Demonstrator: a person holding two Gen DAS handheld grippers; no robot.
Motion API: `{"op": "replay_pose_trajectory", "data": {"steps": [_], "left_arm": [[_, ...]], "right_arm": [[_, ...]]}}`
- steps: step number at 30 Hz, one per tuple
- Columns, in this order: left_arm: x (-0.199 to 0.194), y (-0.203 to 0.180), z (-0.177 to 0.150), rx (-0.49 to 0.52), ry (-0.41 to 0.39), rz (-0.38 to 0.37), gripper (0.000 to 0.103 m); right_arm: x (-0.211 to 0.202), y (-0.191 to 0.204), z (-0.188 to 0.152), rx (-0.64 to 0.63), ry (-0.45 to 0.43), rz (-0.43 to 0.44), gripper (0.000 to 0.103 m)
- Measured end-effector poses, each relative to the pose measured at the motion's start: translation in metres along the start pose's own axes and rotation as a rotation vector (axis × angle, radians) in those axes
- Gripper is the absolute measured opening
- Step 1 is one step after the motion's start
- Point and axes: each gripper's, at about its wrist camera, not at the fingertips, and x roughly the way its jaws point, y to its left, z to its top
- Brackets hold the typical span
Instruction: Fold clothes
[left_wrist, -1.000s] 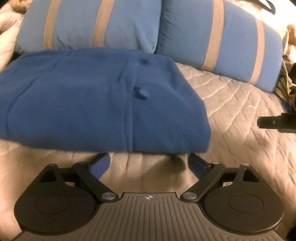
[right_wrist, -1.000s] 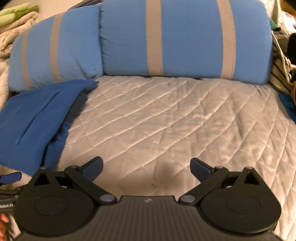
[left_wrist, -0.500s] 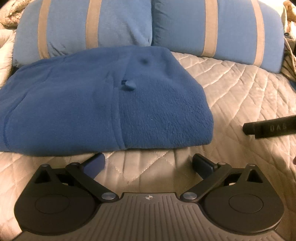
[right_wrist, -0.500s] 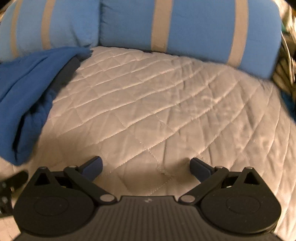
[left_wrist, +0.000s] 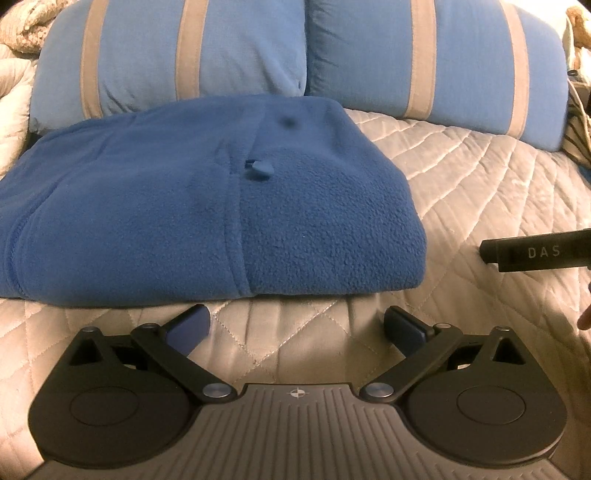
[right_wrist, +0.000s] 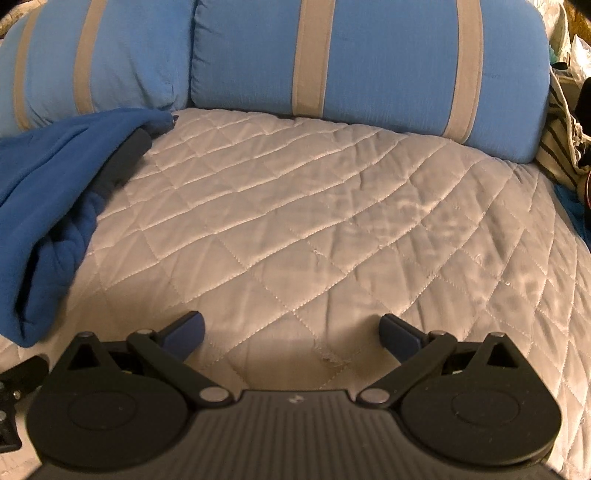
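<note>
A folded blue fleece garment lies on the quilted grey bedspread, its far edge against the pillows. A small fleece tab sticks up from its top. My left gripper is open just short of the garment's near edge, with only quilt between its fingers. In the right wrist view the same fleece lies at the left edge, a dark inner layer showing along its side. My right gripper is open over bare quilt, well to the right of the garment.
Two blue pillows with tan stripes line the back of the bed. A black bar marked DAS, part of the other gripper, reaches in from the right of the left wrist view. Striped fabric and clutter sit at the right.
My left gripper has drawn back a little from the fleece's near edge, and more quilt shows in front of it. My right gripper has shifted slightly. Both stayed open.
</note>
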Motion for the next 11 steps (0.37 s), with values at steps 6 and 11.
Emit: {"op": "replay_pose_trajectory", "data": {"steps": [6,11], "left_arm": [[-0.0007,0.0003,-0.0004,0.001,-0.004,-0.001,0.103],[-0.0007,-0.0004,-0.0014,0.004,-0.01,0.004,0.103]], "right_arm": [[-0.0017,-0.0004,-0.0017,0.003,-0.006,0.001,0.103],[-0.0021,-0.0018,-0.0025,0.004,-0.007,0.004,0.103]]}}
